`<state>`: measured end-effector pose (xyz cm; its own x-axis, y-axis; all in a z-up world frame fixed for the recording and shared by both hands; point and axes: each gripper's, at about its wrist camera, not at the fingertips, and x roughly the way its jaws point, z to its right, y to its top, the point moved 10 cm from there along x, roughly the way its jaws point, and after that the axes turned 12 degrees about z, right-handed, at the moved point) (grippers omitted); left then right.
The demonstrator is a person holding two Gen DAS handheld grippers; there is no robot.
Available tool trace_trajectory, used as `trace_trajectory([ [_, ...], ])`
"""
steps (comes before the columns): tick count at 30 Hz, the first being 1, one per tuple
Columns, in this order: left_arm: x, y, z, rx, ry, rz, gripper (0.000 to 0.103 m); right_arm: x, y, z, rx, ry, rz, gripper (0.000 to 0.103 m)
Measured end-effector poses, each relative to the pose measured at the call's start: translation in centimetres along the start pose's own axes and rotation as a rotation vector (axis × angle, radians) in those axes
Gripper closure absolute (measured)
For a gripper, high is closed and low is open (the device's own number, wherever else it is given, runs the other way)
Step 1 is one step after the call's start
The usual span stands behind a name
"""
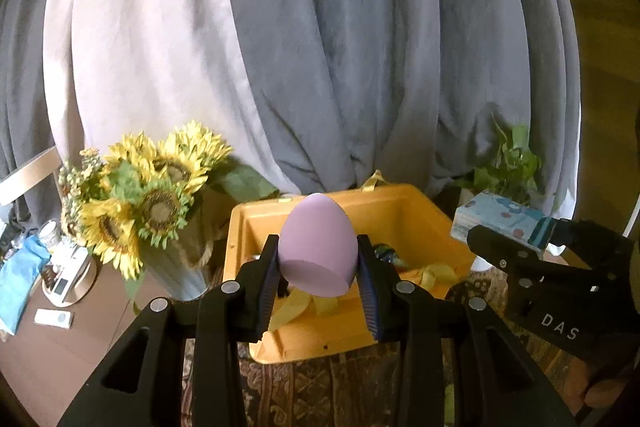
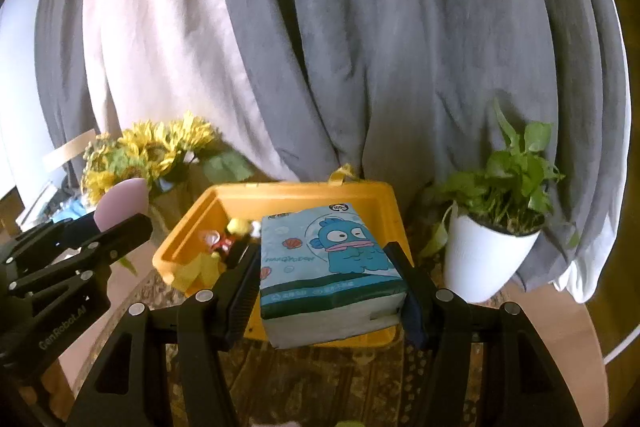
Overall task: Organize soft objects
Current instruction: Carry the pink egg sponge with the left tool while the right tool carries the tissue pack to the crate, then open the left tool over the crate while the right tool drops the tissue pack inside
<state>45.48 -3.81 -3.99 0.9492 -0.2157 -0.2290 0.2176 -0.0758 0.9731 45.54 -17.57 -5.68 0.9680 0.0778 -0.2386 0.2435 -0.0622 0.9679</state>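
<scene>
Lilac egg-shaped sponge (image 1: 318, 241), smooth and matte, with one flat slanted cut face turned down and toward the camera; pointed end up, tilted slightly, raised in front of the bin. Tissue pack (image 2: 326, 267), soft rectangular block in pale blue wrap printed with a blue cartoon fish and shells, dark green band along the near edge; lying flat, printed face up, raised before the bin. Yellow plastic bin (image 1: 436, 227), open-topped, holding small colourful items and yellow ribbon.
</scene>
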Motion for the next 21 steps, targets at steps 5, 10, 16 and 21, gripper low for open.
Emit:
trace_trajectory([
  [5, 1.4, 1.0, -0.3, -0.006, 0.003, 0.017, 0.067, 1.3, 1.2, 0.3, 0.003, -0.007, 0.025, 0.042],
  [10, 3.3, 1.5, -0.9, -0.018, 0.003, 0.012, 0.067, 3.0, 2.1, 0.4, 0.001, -0.005, 0.034, 0.042],
  [16, 6.1, 1.1, -1.5, -0.011, 0.011, -0.015, 0.067, 5.4, 2.0, 0.2, -0.026, -0.009, 0.02, 0.042],
  [21, 8.5, 0.0, -1.5, -0.016, -0.013, -0.066, 0.067, 7.6, 1.5, 0.3, -0.044, -0.01, -0.005, 0.042],
])
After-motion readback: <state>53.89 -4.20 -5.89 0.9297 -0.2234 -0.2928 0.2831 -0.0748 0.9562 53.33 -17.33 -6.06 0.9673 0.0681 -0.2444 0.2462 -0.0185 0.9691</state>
